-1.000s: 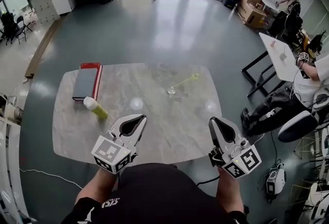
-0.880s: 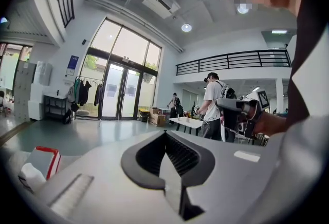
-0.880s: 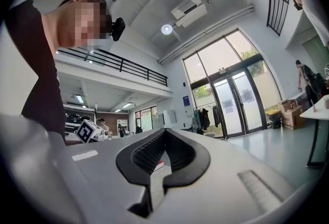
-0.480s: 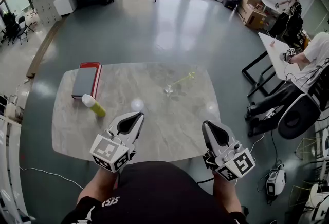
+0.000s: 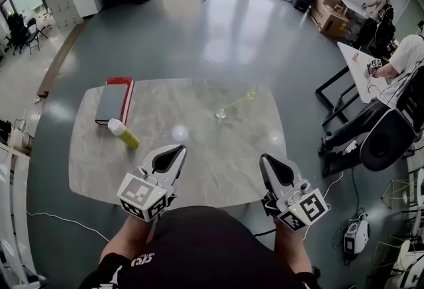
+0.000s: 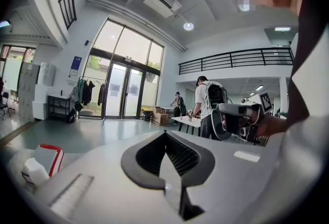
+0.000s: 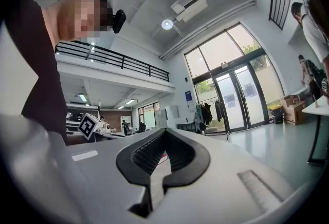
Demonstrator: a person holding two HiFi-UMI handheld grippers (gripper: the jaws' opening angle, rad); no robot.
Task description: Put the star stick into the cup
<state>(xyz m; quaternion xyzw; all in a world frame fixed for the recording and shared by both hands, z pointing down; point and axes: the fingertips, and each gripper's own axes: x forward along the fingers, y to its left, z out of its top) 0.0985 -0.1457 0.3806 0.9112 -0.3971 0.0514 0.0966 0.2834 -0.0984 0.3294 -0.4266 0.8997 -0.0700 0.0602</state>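
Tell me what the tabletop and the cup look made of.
The tabletop: probably polished marble or a marble-look slab, with pale veining and a glossy light reflection. The cup: likely clear glass or plastic; the tabletop shows through it.

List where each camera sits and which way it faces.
Head view: on the person's head, looking down at the table; left gripper, right gripper and torso show.
Left gripper view: on that gripper, facing the doors over its shut fingers; right gripper shows.
Right gripper view: on that gripper, facing the same doors; left gripper's cube shows.
Shared: gripper views, the doors; head and left views, the book.
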